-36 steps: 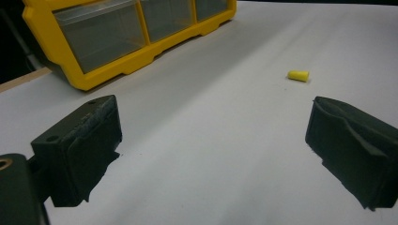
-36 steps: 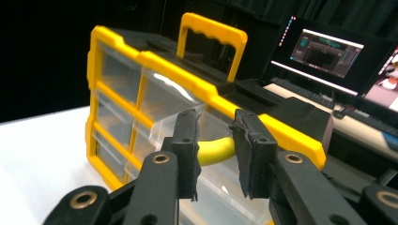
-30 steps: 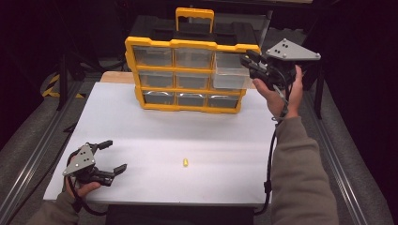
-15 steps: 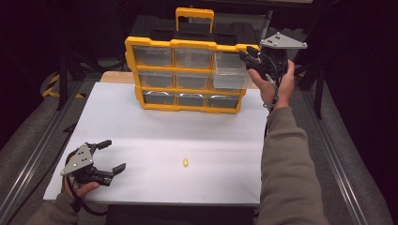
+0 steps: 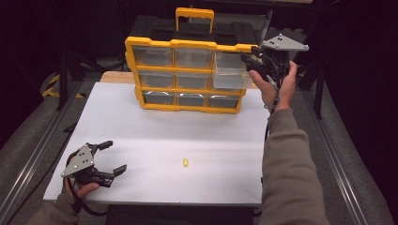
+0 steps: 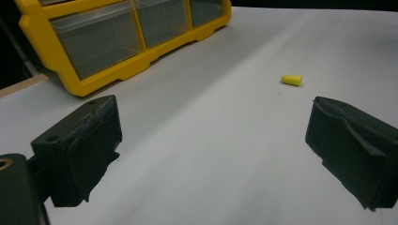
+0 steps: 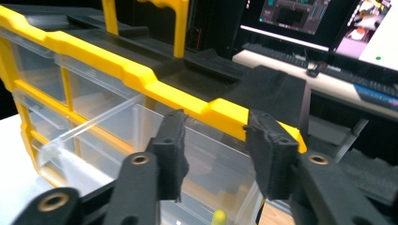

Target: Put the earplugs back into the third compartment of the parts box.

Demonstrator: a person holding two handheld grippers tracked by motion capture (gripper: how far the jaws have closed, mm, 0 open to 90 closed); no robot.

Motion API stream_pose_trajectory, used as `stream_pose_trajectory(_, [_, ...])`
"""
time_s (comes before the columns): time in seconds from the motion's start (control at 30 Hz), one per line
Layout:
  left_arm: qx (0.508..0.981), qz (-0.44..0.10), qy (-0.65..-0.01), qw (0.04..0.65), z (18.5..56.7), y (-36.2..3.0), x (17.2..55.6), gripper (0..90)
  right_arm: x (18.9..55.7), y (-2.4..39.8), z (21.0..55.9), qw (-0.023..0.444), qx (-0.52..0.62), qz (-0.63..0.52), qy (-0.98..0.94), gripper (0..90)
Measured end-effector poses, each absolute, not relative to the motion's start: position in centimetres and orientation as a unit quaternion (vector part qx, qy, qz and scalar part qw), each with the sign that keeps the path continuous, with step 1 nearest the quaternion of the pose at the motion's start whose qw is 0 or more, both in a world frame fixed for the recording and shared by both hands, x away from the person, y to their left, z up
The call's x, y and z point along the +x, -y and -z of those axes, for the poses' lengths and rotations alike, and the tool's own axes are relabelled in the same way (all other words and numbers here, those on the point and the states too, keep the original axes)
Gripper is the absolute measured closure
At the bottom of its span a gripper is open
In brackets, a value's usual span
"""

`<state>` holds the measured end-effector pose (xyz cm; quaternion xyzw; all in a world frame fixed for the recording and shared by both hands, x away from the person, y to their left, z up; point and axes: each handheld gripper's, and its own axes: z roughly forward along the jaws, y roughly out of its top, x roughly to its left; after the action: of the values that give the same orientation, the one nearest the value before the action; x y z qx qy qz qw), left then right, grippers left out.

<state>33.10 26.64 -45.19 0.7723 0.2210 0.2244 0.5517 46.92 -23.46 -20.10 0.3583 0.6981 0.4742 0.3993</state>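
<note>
Drawer pulled out; right hand-held gripper jaws just opening beside it.

Black claws, grey three-cornered plates, brass rivets; khaki sleeve.

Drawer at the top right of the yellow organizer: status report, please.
Right gripper at the clear drawer, jaws just opening, drawer pulled out. Left gripper open, idle on white table. Small yellow piece lies loose. Nothing in the way.
</note>
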Motion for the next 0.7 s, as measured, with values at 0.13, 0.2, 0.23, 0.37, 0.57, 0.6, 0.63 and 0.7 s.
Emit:
stream_pose_trajectory(0.13, [0.774,-0.226,-0.22,0.55,45.2,-26.6,33.1,5.2,45.5,23.3,20.0,0.407,0.344,-0.481,-0.696,52.9])
stream_pose_trajectory(0.2, [0.775,-0.225,-0.22,0.547,45.2,-26.5,33.1,5.2,44.7,23.2,20.2,0.41,0.332,-0.482,-0.699,51.8])
stream_pose_trajectory(0.23, [0.776,-0.226,-0.22,0.546,45.2,-26.5,33.1,5.2,44.3,23.2,20.3,0.412,0.325,-0.484,-0.701,51.0])
stream_pose_trajectory(0.37, [0.776,-0.229,-0.218,0.545,45.2,-26.4,33.0,4.9,42.7,23.2,20.7,0.415,0.306,-0.494,-0.7,43.2])
stream_pose_trajectory(0.57, [0.777,-0.229,-0.217,0.545,45.2,-26.4,33.1,4.9,40.3,22.5,21.5,0.421,0.27,-0.507,-0.702,35.4])
stream_pose_trajectory(0.6, [0.778,-0.227,-0.216,0.544,45.2,-26.3,33.1,4.9,39.8,22.3,21.8,0.426,0.264,-0.506,-0.702,33.7])
stream_pose_trajectory(0.63, [0.779,-0.228,-0.216,0.543,45.2,-26.3,33.0,4.9,39.3,22.1,22.1,0.428,0.258,-0.506,-0.703,32.5])
stream_pose_trajectory(0.7, [0.779,-0.228,-0.216,0.543,45.2,-26.3,33.0,4.9,38.7,21.9,22.6,0.427,0.248,-0.509,-0.705,30.0])
